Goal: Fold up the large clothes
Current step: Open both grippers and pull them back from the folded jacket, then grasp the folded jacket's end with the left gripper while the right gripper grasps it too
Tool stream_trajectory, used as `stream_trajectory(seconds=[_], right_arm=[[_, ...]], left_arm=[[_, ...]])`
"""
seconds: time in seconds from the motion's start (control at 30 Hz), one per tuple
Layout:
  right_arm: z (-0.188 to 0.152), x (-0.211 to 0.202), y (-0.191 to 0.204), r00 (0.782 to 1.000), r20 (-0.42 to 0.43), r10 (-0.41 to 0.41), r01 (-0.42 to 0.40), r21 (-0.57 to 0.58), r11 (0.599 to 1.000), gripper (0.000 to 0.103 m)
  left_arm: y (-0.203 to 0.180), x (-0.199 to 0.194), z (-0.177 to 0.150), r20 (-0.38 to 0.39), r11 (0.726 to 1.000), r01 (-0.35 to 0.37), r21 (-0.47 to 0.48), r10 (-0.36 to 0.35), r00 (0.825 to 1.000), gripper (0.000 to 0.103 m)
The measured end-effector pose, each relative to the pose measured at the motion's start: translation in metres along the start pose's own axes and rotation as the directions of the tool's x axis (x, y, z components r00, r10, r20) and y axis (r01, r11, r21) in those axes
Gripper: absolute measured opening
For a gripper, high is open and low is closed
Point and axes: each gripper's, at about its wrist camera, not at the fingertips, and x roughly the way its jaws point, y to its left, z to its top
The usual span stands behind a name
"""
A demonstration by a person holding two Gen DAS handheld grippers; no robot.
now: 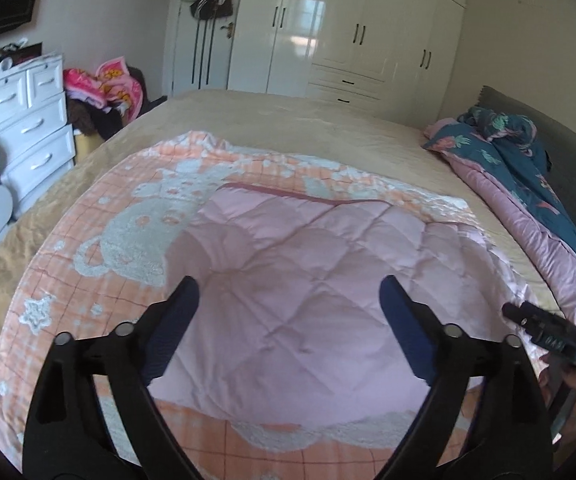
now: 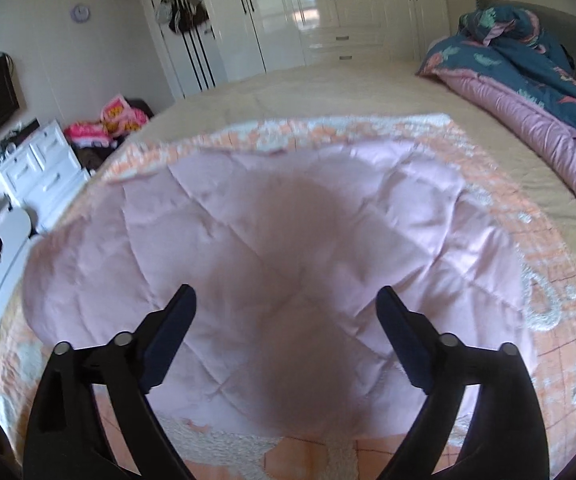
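Both tools wide open above a pink quilt, half folded on the bed.

Left wrist view: the left tool [image 1: 288, 292] gapes wide with nothing between its pads, above the pink quilt [image 1: 308, 280], which lies doubled over on the orange patterned blanket [image 1: 88, 280] spread across the bed [image 1: 288, 120], probably so the fold can settle flat. Right wrist view: the right tool [image 2: 286, 300] is equally wide and empty over the same pink quilt [image 2: 248, 220], its shadow falling on the fabric.
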Motion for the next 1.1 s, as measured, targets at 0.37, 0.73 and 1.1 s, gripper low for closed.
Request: stream_trajectory(seconds=[0.37,0.73,1.1], right_arm=[[0.014,-0.085,-0.002,0.978,0.207,-0.029,0.027,0.009,1.000,0.099],[0.011,-0.119,-0.013,0.957,0.284,-0.059,0.049,0.043,0.998,0.099],[-0.028,-0.107,-0.025,0.968,0.218,-0.123,0.108,0.078,0.991,0.099]], left_arm=[[-0.020,-0.023,-0.008,0.012,0.999,0.002,0.045,-0.002,1.000,0.094],[-0.026,-0.037,-0.027,0.003,0.998,-0.006,0.062,0.006,1.000,0.094],[-0.013,-0.032,-0.053,-0.062,0.999,-0.034,0.035,0.036,0.997,0.094]])
